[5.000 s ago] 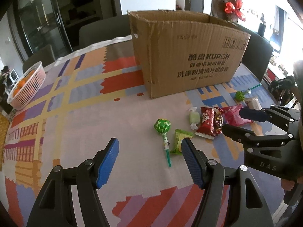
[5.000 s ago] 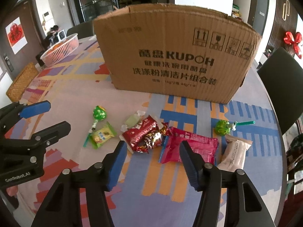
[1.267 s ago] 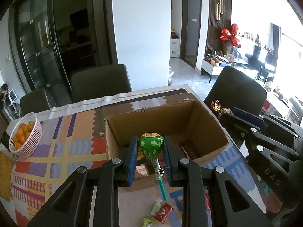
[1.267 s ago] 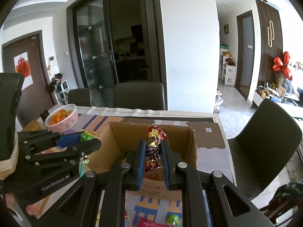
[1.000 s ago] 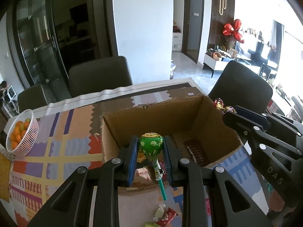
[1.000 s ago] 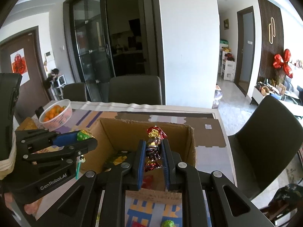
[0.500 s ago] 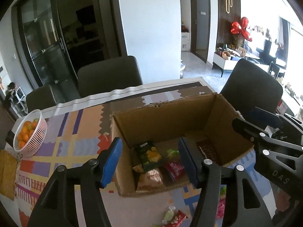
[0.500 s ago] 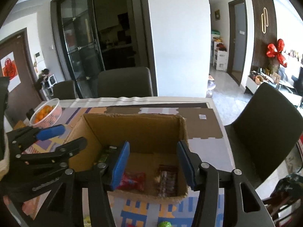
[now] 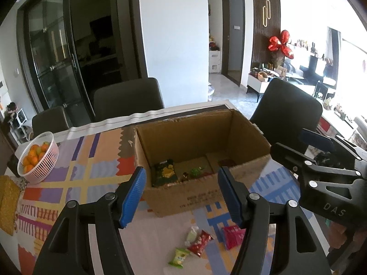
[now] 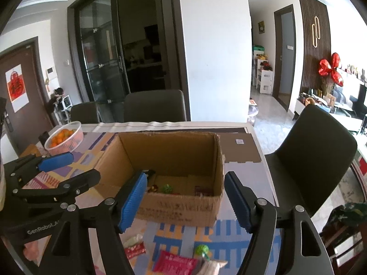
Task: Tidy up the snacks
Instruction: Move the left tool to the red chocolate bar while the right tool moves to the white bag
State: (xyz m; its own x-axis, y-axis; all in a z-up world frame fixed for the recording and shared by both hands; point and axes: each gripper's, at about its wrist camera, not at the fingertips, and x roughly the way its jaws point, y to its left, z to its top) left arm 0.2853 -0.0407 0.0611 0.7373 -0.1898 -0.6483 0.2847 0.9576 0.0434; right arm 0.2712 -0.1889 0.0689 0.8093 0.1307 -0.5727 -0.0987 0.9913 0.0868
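Here both tools, left (image 9: 181, 194) and right (image 10: 184, 202), are spreading, empty, above the brown cardboard box (image 9: 195, 197); several wrapped snacks (image 9: 199, 246) are waiting on the desk (image 9: 75, 178).

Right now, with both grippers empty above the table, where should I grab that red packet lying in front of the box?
Take the red packet across its narrow width, near the middle, coming straight down from above. It lies flat on the table, so a side approach would only slide it. The right gripper looks nearer; its jaws have just been opening, with nothing between them.
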